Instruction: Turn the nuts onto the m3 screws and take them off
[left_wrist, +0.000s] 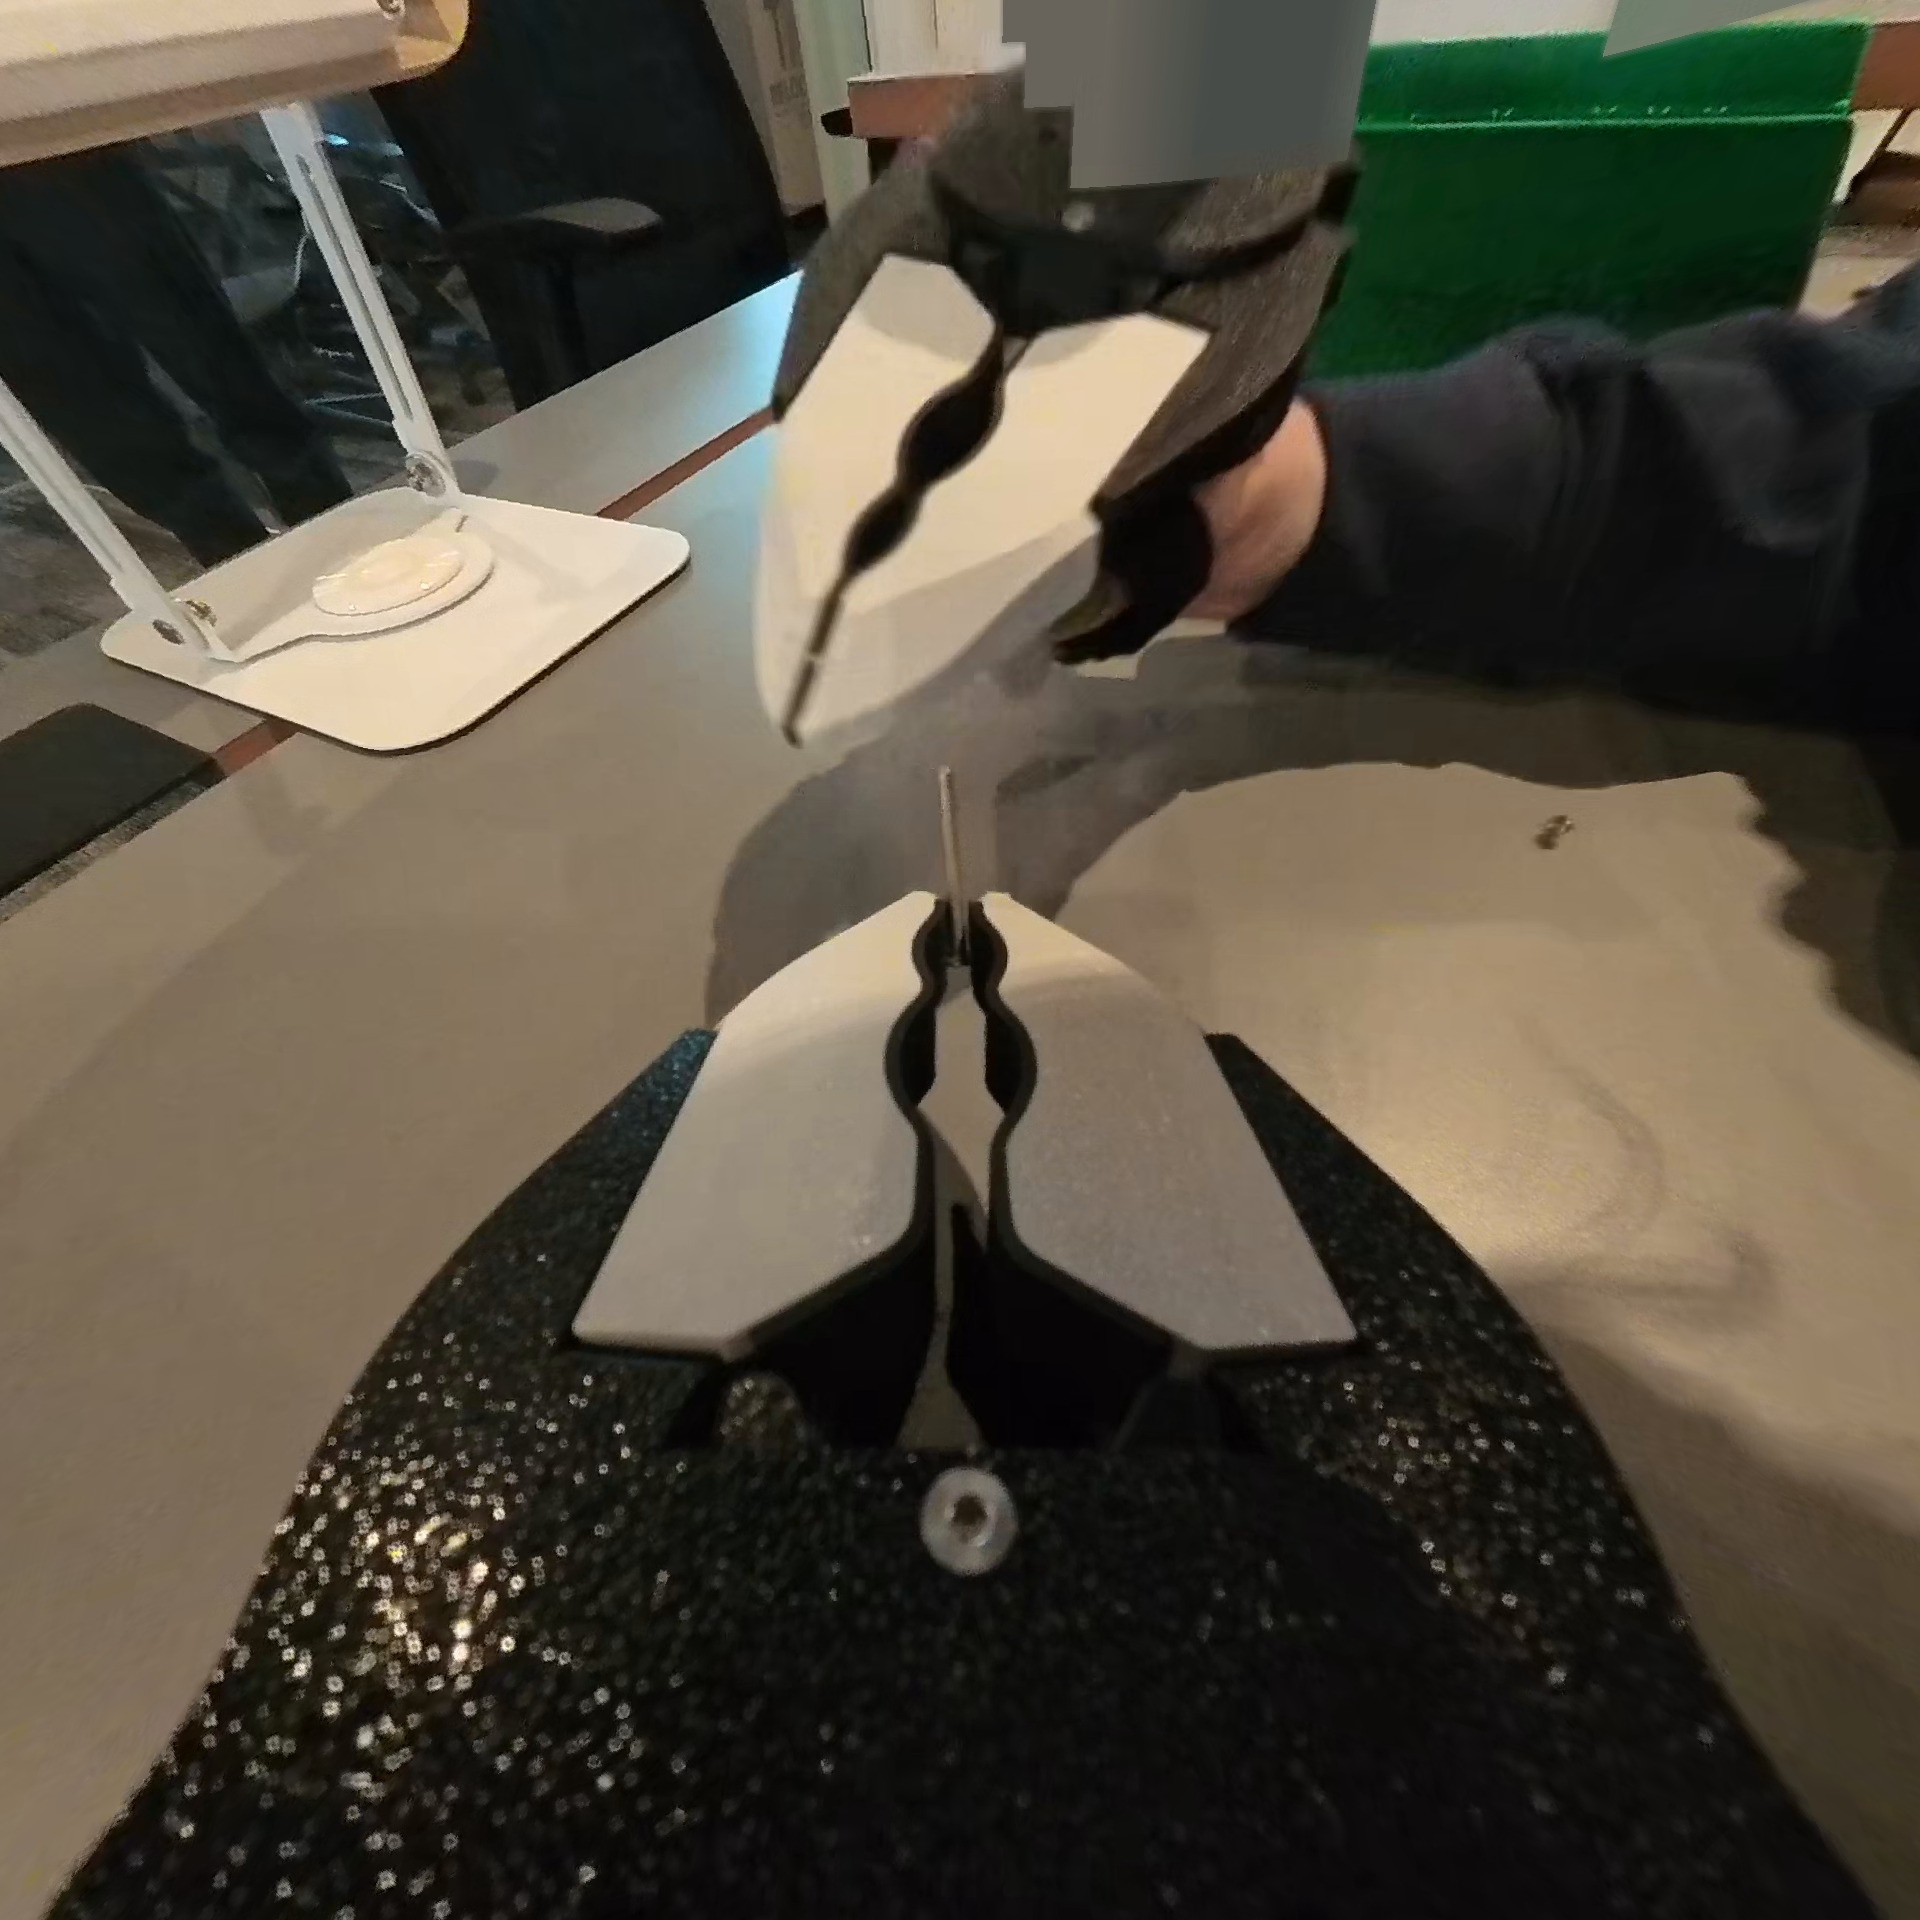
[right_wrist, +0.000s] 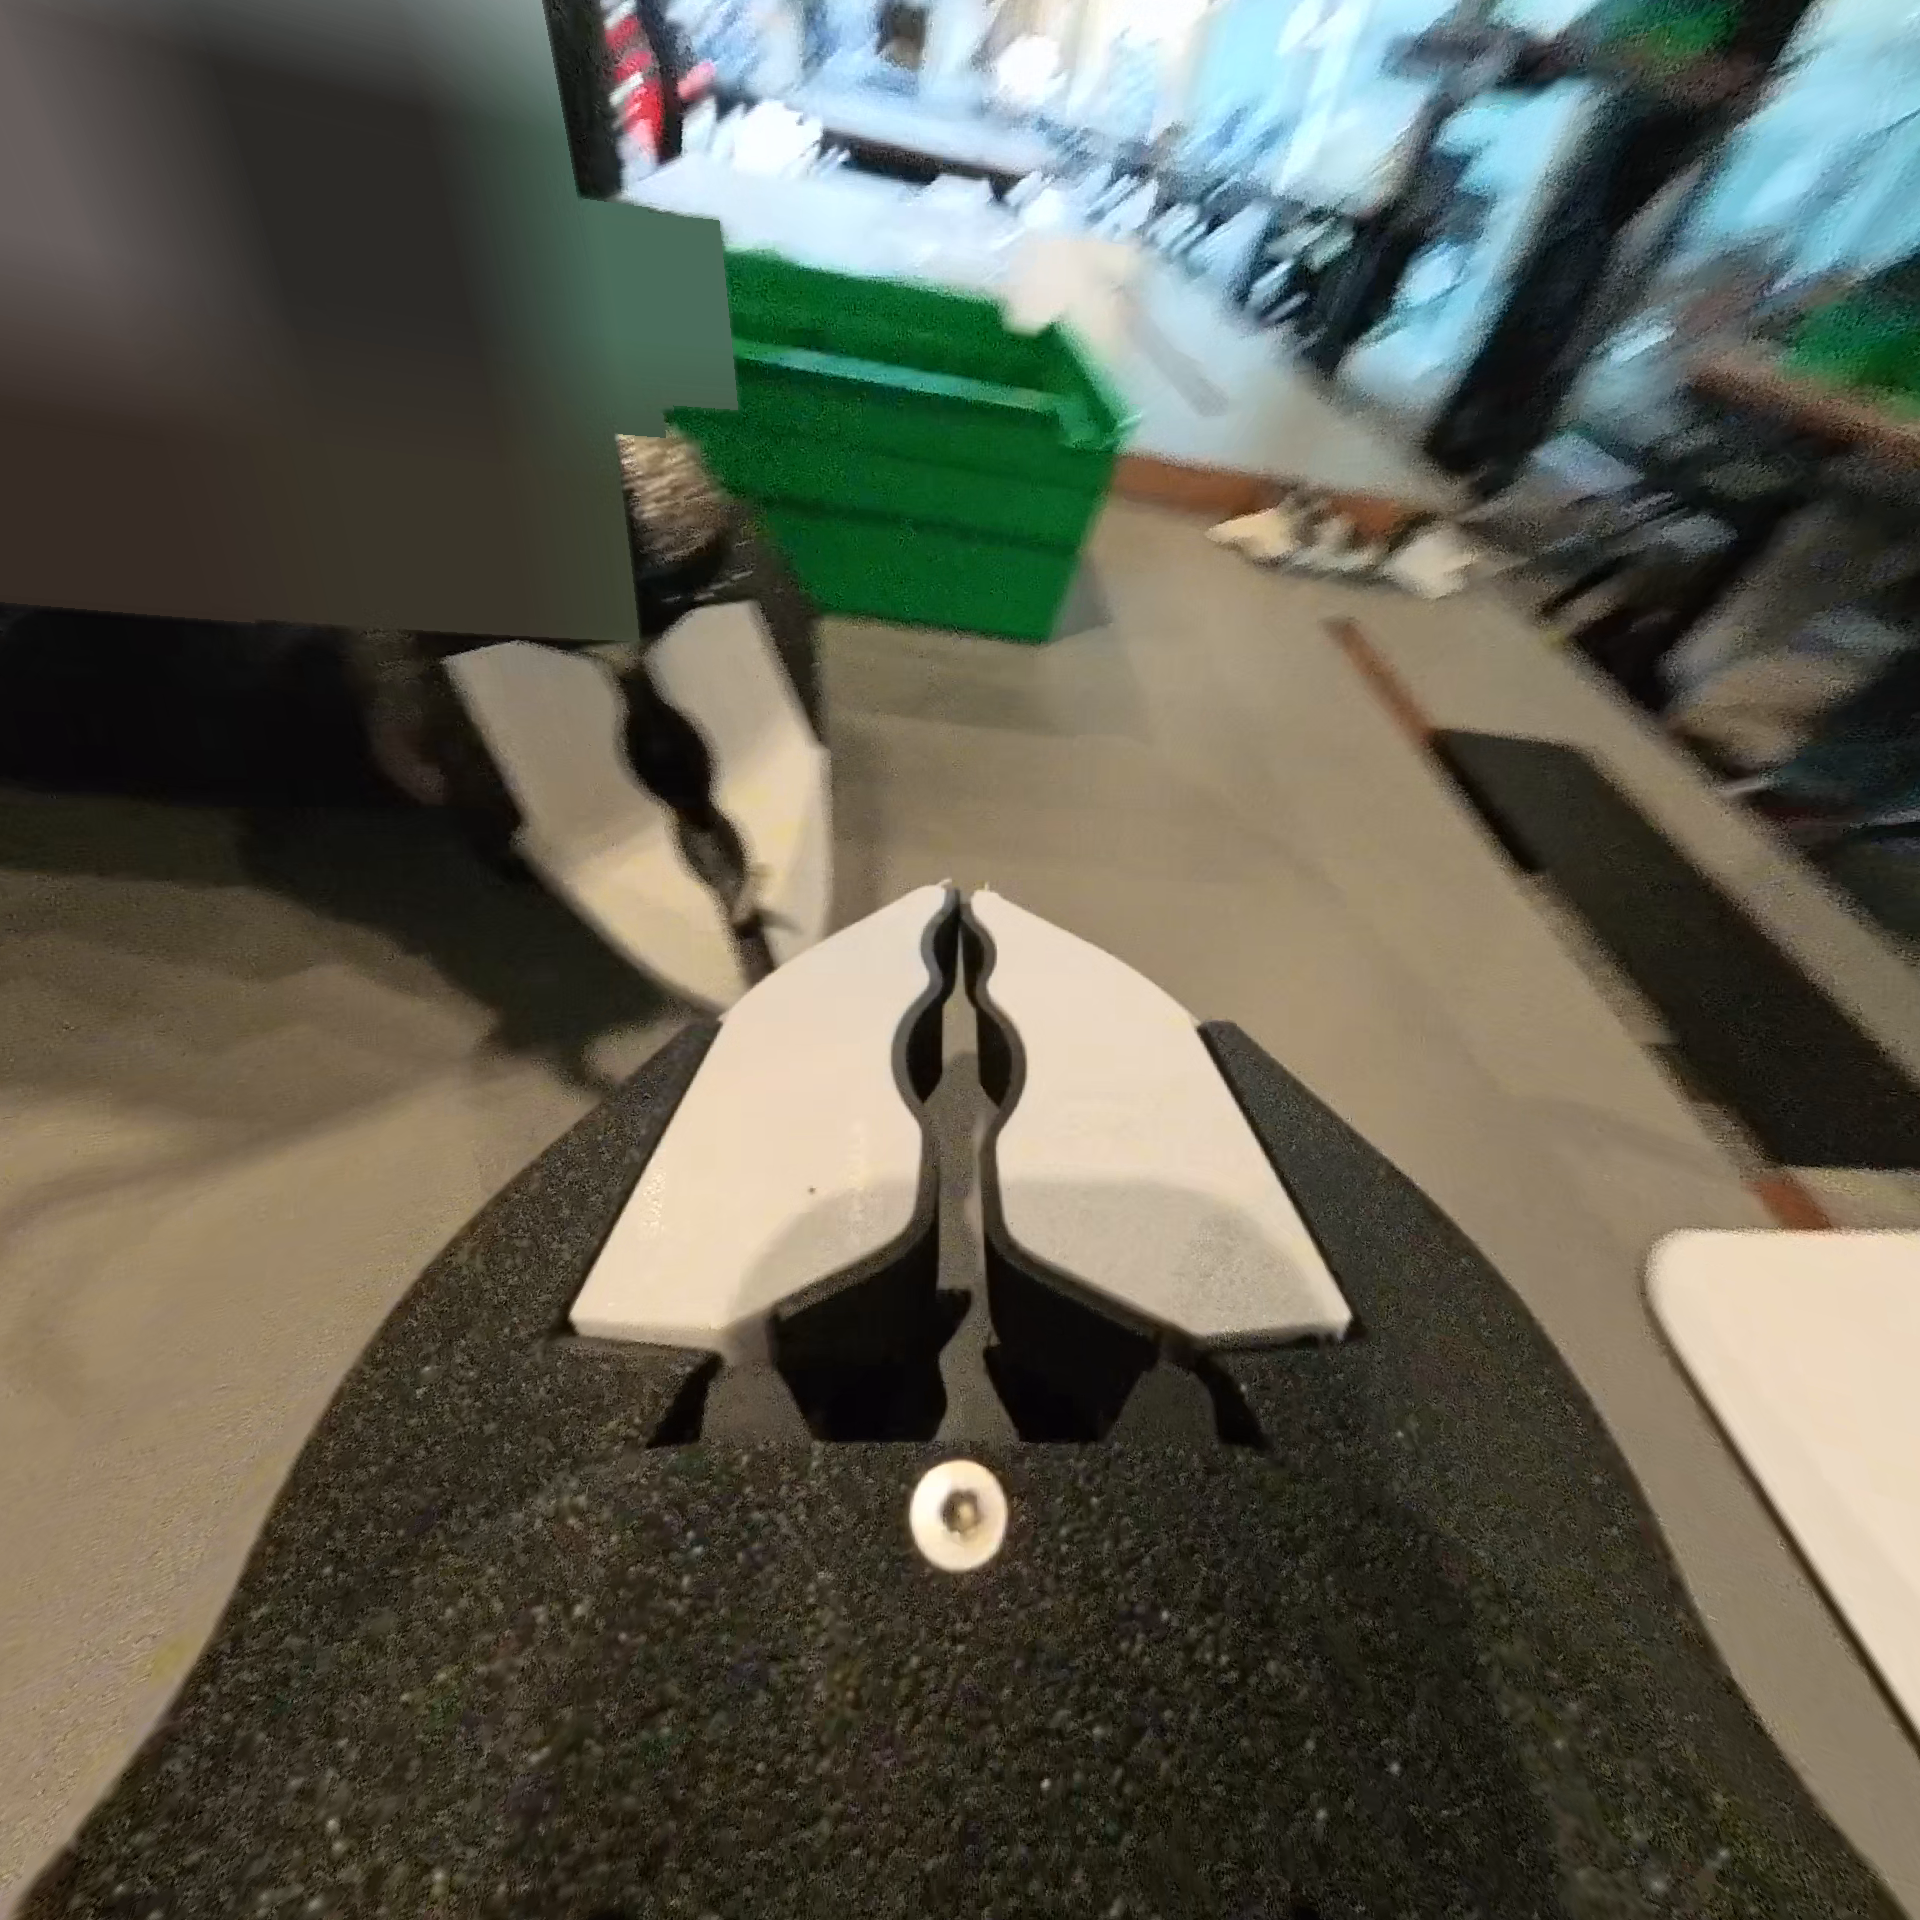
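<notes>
I have the left hand-held gripper (left_wrist: 961, 914) pinched narrow on a thin silver M3 screw (left_wrist: 950, 831), its white fingertips pressing the lower end while the threaded shaft stands out past them toward twelve o'clock in the left wrist view, long axis running nearly straight along the fingers. The right hand-held gripper (left_wrist: 795, 717) hangs just beyond the screw's free tip, at about eleven o'clock from it, pointing back down toward me with its white fingers drawn together; there is a dark sliver at the very tip, but I cannot tell whether that is a nut or only the black lining between the pads. In its own view the right hand-held gripper (right_wrist: 961, 896) looks closed with nothing showing between the tips, and the picture is smeared, so I would not trust it for fine detail. One small dark metal piece (left_wrist: 1553, 828), perhaps a nut, lies on the grey worktop (left_wrist: 312, 1039) at about two o'clock from the left hand-held gripper, well apart from both. My judgement is that the coming move turns on that short gap between screw tip and right fingertips: the two are not in line, the right one sitting slightly left of the shaft's axis, and it is the nearer one to close that gap.
</notes>
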